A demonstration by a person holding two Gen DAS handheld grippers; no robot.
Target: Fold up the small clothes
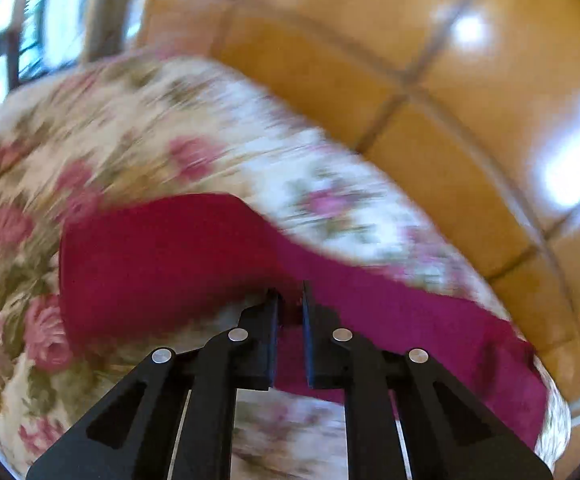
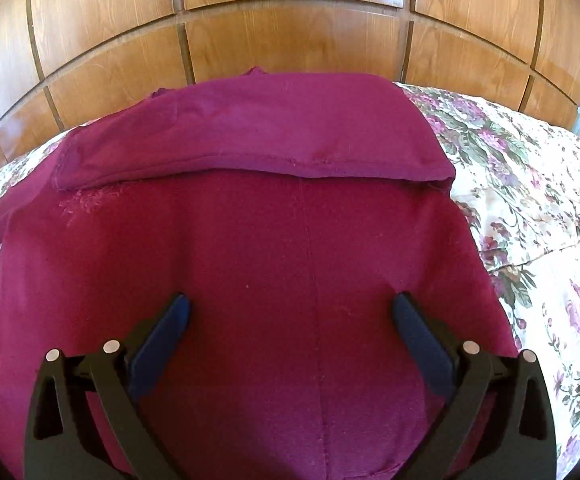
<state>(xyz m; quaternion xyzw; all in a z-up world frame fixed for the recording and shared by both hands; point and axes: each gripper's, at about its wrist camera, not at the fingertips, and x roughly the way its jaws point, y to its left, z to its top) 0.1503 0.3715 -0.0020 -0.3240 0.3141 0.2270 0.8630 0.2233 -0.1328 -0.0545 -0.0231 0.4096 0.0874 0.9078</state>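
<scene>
Where the dark red cloth garment (image 2: 290,280) lies spread flat on the bed cover with pink and purple flowers (image 2: 530,184), nothing but soft stuff under both tools. Far edge of the garment folded back toward the near side, making a long band (image 2: 249,136) across the top. Behind the bed, a shiny brown wooden wall of square panels (image 2: 290,40).

Right gripper (image 2: 290,308) hanging just over the middle of the garment, black arms spread wide apart, blue pads (image 2: 169,336) holding nothing.

Left gripper (image 1: 290,300) nearly closed, only a thin gap between the two black fingers (image 1: 265,332). A bit of the red garment (image 1: 169,260) showing in that gap at the tips, looks pinched there, though blurry and hard to be sure. Garment seen here as a red strip running across the flowered cover (image 1: 89,140) toward the bed's edge, beside the wooden wall (image 1: 410,60). Whole left view smeared and fuzzy.
</scene>
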